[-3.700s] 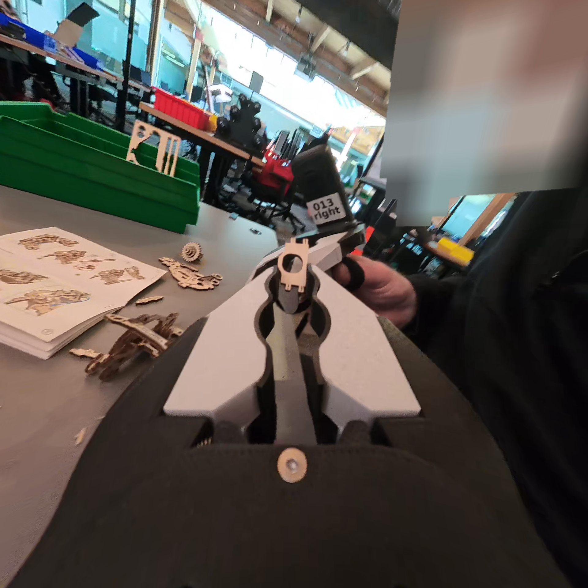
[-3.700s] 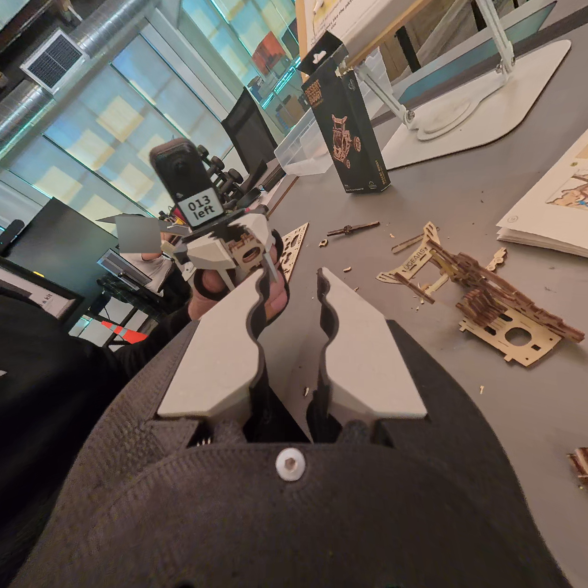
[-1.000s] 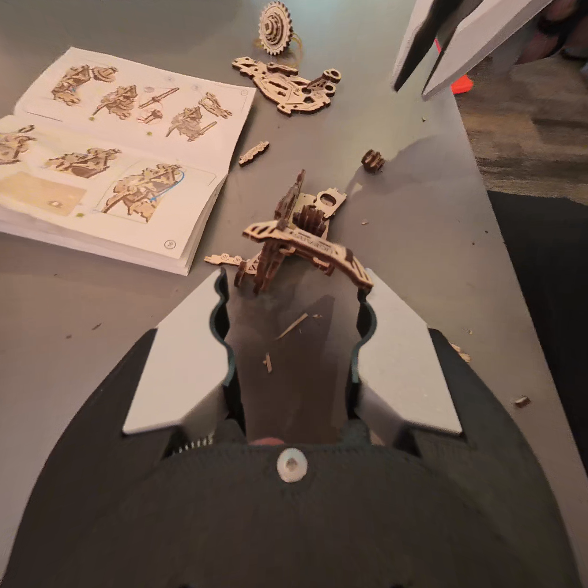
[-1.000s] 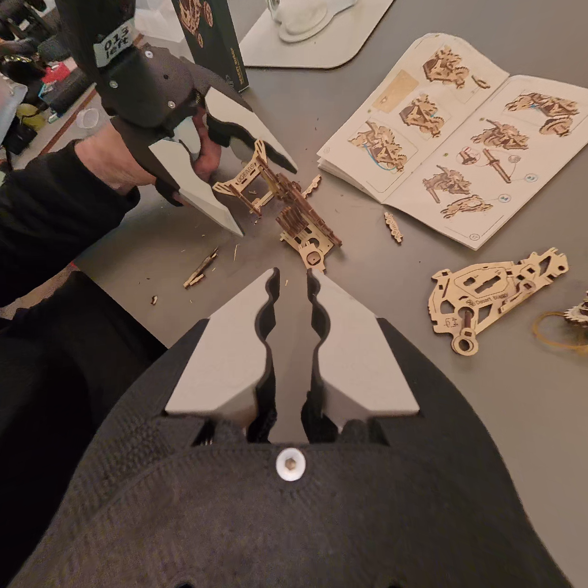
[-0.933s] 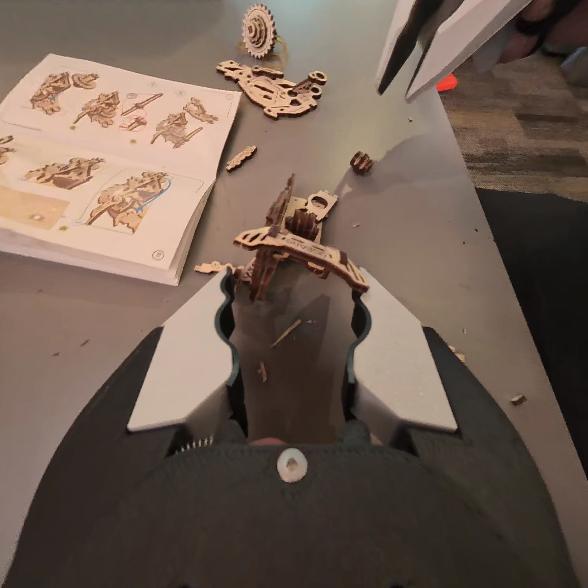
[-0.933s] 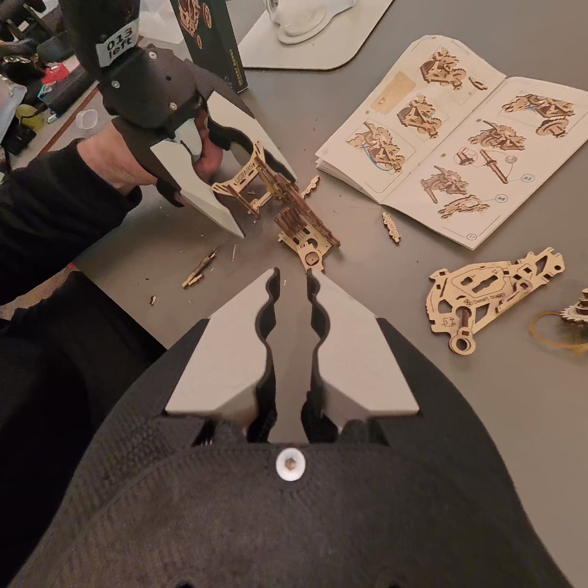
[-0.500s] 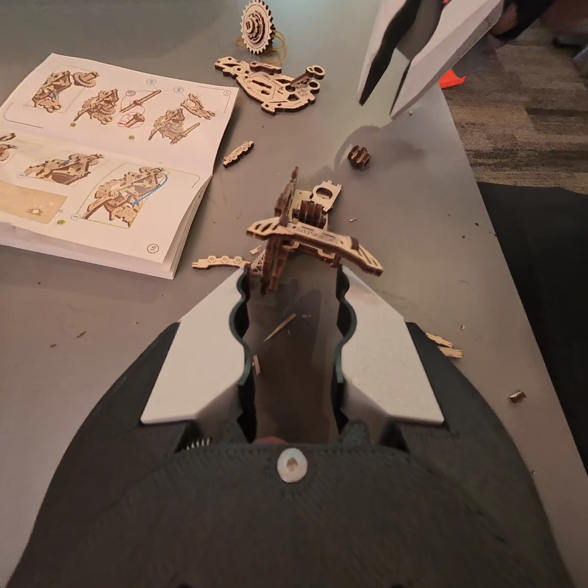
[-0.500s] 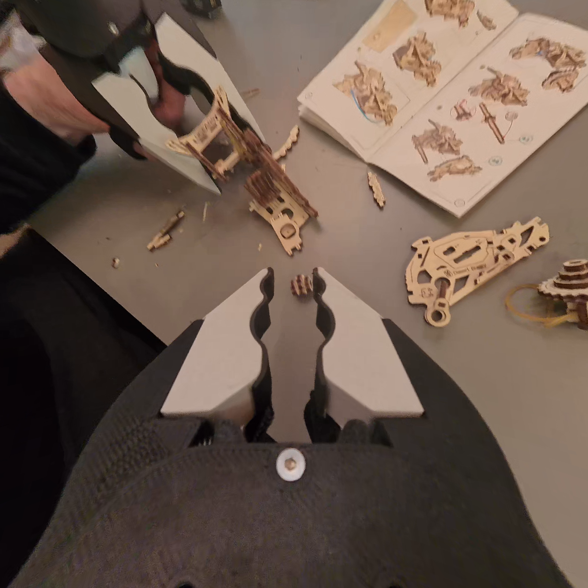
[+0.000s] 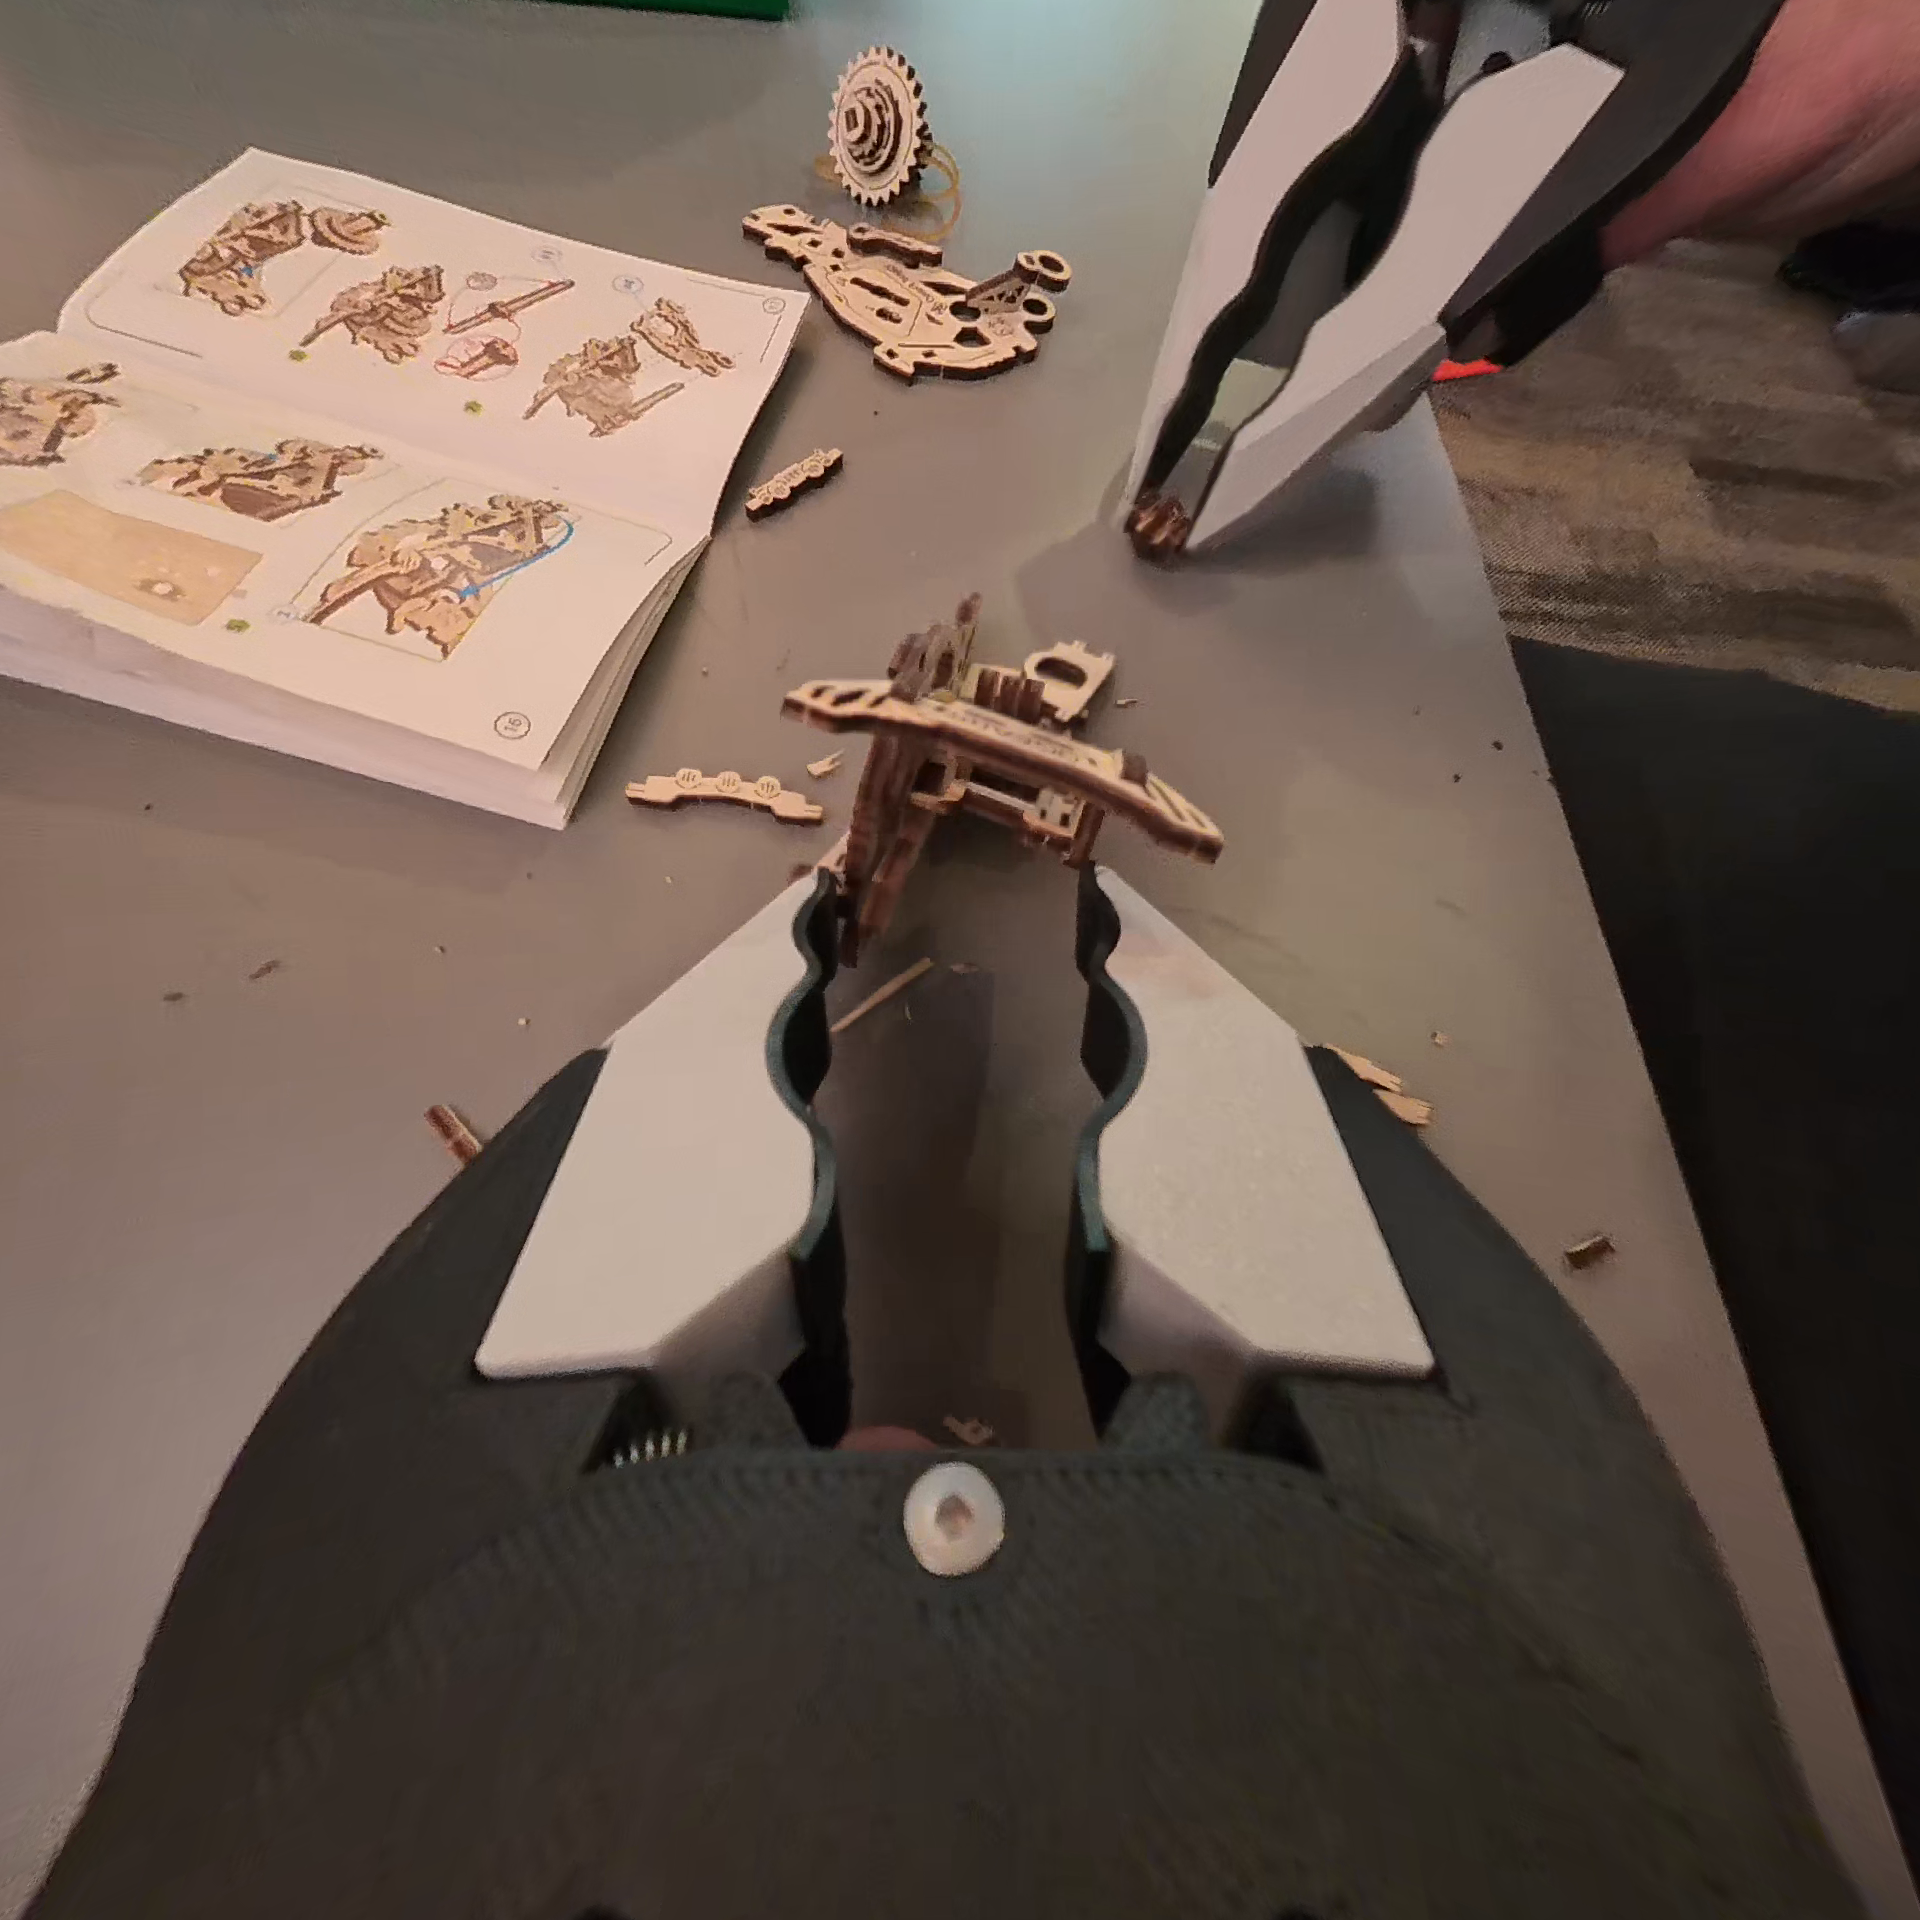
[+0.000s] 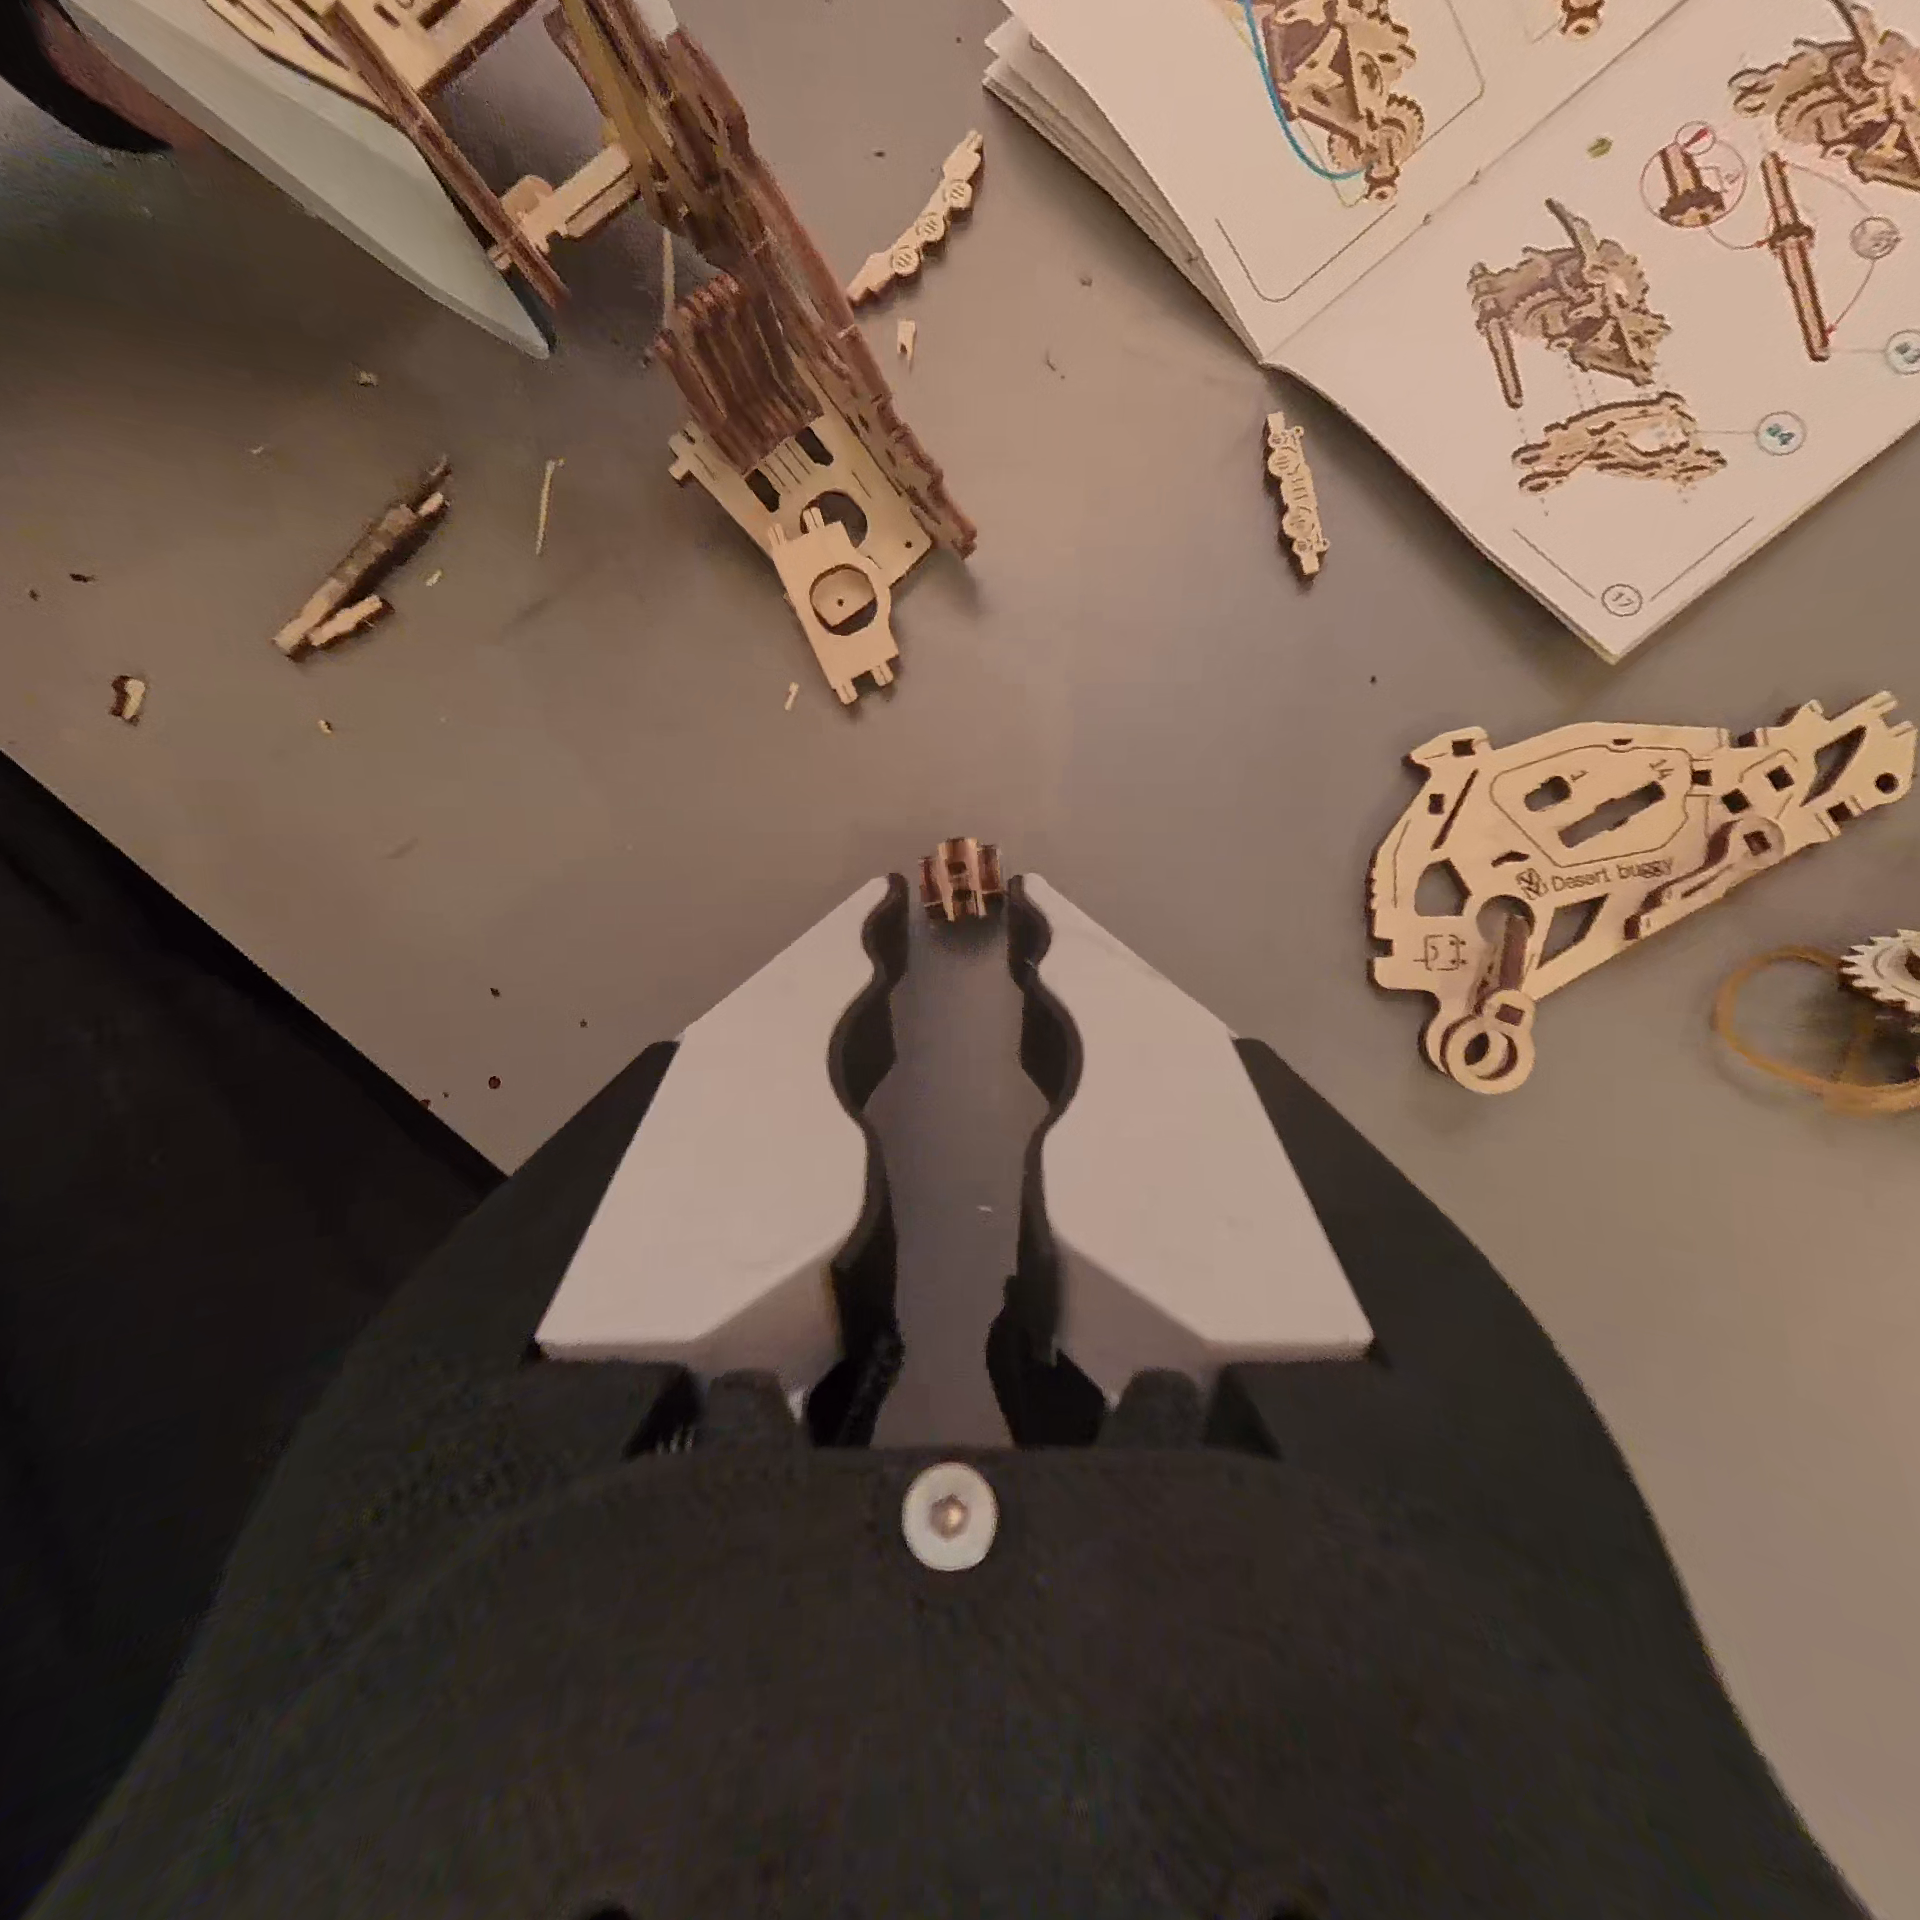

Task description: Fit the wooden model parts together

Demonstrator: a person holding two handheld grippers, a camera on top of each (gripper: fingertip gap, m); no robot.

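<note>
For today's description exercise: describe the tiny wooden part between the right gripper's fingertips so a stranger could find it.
Start at the open instruction booklet on the grey table. Nearer the table edge, the right gripper brackets a small wooden gear. Unlike the flat pale side panel, it is dark, stubby and toothed.

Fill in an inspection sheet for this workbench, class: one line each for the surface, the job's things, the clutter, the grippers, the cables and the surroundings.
Surface: grey table, dusted with wood chips and splinters.
Job's things: half-built wooden model standing on the table; small wooden cog; flat side panel; toothed gear wheel lying on a rubber band.
Clutter: open instruction booklet; two short notched strips; broken scrap piece.
Grippers: left gripper has its fingers either side of the model's near end, grip not confirmed; right gripper is open, tips straddling the cog.
Cables: nothing seen.
Surroundings: patterned carpet floor beyond the table edge.
</note>
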